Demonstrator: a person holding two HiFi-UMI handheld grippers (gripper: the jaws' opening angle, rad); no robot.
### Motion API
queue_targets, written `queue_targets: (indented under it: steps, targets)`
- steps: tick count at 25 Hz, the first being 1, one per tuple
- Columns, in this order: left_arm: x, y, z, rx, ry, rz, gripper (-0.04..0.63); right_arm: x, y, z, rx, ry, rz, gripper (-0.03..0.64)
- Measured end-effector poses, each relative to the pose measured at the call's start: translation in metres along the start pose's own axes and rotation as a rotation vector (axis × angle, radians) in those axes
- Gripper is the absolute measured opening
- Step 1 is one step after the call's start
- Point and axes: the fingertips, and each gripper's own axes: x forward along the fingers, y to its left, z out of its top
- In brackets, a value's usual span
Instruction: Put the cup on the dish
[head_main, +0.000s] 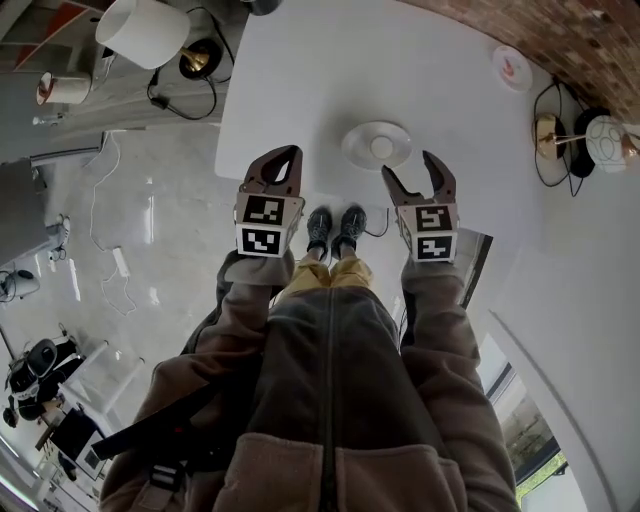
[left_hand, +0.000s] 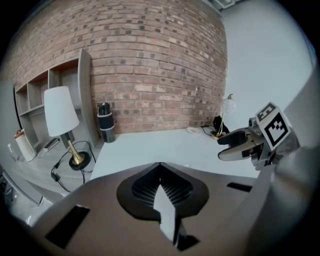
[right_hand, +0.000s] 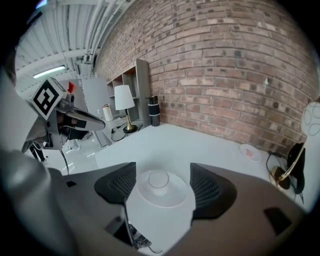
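Right claw (head_main: 408, 165) — agape | left claw (head_main: 290, 155) pinched | cup (head_main: 381, 148) on dish (head_main: 355, 134) (white)

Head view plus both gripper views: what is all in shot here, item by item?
table: 1, white, centre
dish: 1, white, table's near edge
cup: 1, white, standing on the dish
small plate: 1, white with red mark, table's far right
black cylinder: 1, black, table's far left corner
table lamp: 1, white shade, brass stem, left of table
globe lamp: 1, white, brass stem, right of table
brick wall: 1, red-brown, behind table
shoes: 2, dark, floor by table
left hand-held gripper: 1, brown, shut, empty
right hand-held gripper: 1, brown, open, empty, near dish
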Motion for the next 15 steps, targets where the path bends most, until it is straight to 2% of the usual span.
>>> queue_targets:
  steps: [5, 10, 15]
  targets:
    - [-0.038, 0.004, 0.079, 0.039, -0.191, 0.061, 0.005, -0.058, -0.015, 0.047, -0.003, -0.078, -0.063, 0.336]
    - [-0.084, 0.002, 0.161, 0.038, -0.399, 0.071, 0.005, -0.110, -0.033, 0.097, -0.019, -0.151, -0.140, 0.329]
    - [-0.110, -0.005, 0.219, 0.084, -0.476, 0.072, 0.005, -0.148, -0.040, 0.147, -0.042, -0.255, -0.192, 0.261]
